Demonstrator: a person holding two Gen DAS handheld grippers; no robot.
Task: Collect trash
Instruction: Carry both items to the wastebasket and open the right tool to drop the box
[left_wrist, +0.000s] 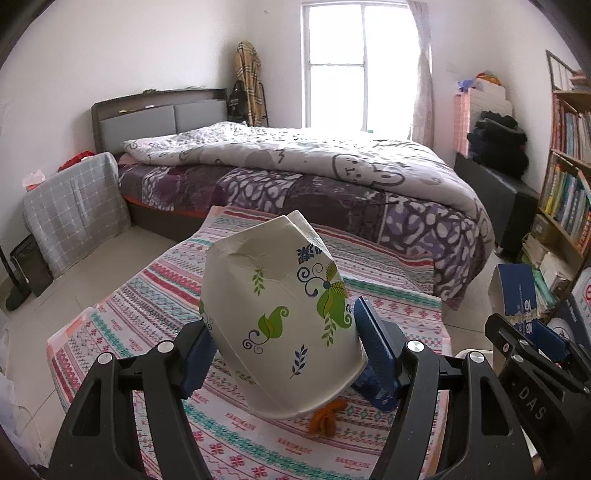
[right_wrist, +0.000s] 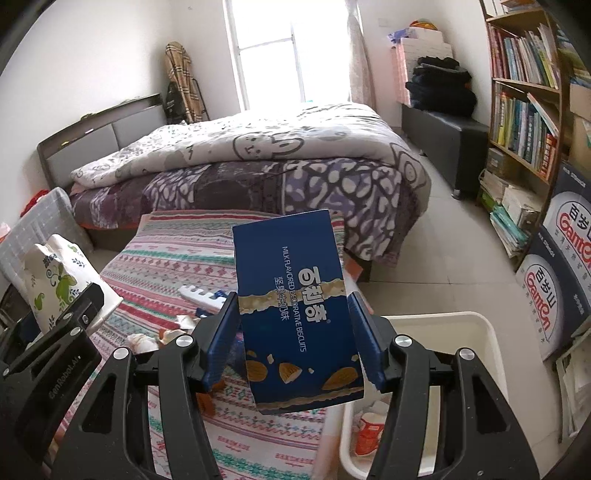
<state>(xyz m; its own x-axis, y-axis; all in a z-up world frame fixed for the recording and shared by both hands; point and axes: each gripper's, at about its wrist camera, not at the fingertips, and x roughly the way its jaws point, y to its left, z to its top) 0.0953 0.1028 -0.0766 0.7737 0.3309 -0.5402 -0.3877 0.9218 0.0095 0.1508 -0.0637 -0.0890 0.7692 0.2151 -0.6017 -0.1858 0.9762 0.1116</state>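
Observation:
My left gripper (left_wrist: 282, 347) is shut on a crumpled white paper cup (left_wrist: 280, 314) with green leaf prints, held above the patterned cloth (left_wrist: 155, 295). The cup also shows at the left of the right wrist view (right_wrist: 55, 280). My right gripper (right_wrist: 293, 328) is shut on a blue biscuit box (right_wrist: 295, 299), held above the cloth's right edge beside a cream bin (right_wrist: 476, 332). The box shows at the right of the left wrist view (left_wrist: 515, 291). An orange peel (left_wrist: 327, 415) lies on the cloth under the cup. More scraps (right_wrist: 162, 338) lie on the cloth.
The cream bin holds an orange and white wrapper (right_wrist: 369, 430). A bed (left_wrist: 314, 173) stands behind the cloth. A bookshelf (right_wrist: 524, 92) and stacked cartons (right_wrist: 554, 280) are at the right. A grey checked bag (left_wrist: 74, 206) leans at the left.

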